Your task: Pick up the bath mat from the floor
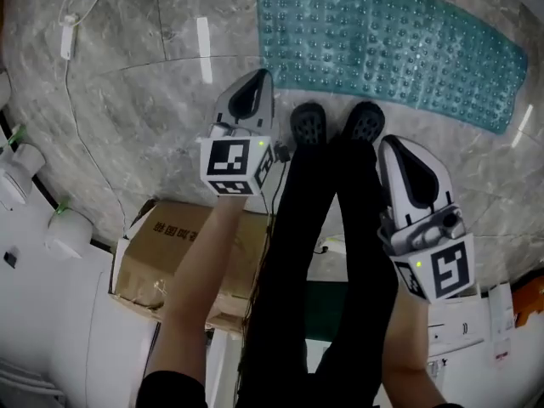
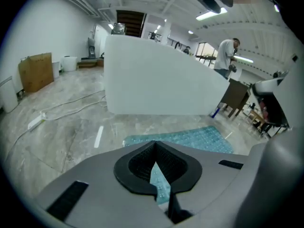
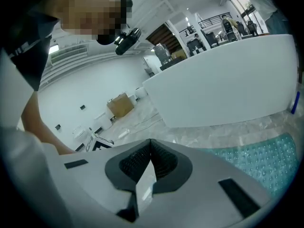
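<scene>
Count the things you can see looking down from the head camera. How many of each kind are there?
bath mat: 1
grippers, the left gripper and the right gripper: 2
shoes: 2
cardboard box: 1
power strip on its cable: 1
Total: 7

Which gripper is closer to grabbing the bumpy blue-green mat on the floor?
Probably left. The left gripper has its tip by the near corner of the bath mat, and its view shows the mat straight ahead. The right gripper sees the mat off to the side. Both are shut for now.
</scene>
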A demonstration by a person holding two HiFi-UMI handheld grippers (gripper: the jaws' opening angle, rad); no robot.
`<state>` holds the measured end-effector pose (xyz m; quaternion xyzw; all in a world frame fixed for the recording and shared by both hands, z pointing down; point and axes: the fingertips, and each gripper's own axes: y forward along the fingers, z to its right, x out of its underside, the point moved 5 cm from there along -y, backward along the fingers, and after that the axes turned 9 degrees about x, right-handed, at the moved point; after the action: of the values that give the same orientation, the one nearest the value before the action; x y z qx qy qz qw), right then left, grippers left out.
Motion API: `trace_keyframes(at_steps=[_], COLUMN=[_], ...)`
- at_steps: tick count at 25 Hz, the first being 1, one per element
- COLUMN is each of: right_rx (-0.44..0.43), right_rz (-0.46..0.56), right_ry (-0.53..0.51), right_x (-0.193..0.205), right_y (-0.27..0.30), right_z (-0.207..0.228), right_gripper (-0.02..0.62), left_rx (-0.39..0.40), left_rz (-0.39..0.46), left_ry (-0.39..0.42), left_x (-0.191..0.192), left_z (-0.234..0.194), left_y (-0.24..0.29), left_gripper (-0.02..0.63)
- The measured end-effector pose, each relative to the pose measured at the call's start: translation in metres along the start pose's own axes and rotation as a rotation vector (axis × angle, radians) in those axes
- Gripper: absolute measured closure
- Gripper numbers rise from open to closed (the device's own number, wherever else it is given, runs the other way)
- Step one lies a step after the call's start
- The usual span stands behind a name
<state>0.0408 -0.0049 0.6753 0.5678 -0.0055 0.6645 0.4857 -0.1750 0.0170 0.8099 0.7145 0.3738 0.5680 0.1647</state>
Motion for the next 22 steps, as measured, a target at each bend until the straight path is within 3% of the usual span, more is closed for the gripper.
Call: trace_keyframes(at_steps=[4, 8, 14, 19, 22], right_rx=[0.026, 0.037, 0.009, 0.003, 0.014], right_rz=[-0.048, -0.075, -0.089, -0.075, -0.053], right_ry=[0.029, 0.046, 0.069, 0.125, 0.161], right_x=[0.051, 0.078, 0.099, 0.103, 0.099], right_y=[0.031, 0.055, 0.073, 0.092, 0.099], right_z=[0.026, 0.039, 0.046, 0.05, 0.055], right_gripper=[0.581, 0.581, 0.581, 0.581, 0.581], left_rx=[-0.084, -0.099, -0.114, -0.146, -0.155], left_rz=[-0.075, -0.166, -0.296, -0.297, -0.305], left_ry=[-0.031, -0.071, -0.082, -0.141, -0.178], left_x=[0.071, 0.117, 0.152, 0.161, 0.169], left_z=[-0.045, -0.083, -0.116, -0.134, -0.136], left_y=[0.066, 0.126, 0.181, 0.208, 0.22], left_gripper=[0.597, 0.594, 0.472, 0.388, 0.298])
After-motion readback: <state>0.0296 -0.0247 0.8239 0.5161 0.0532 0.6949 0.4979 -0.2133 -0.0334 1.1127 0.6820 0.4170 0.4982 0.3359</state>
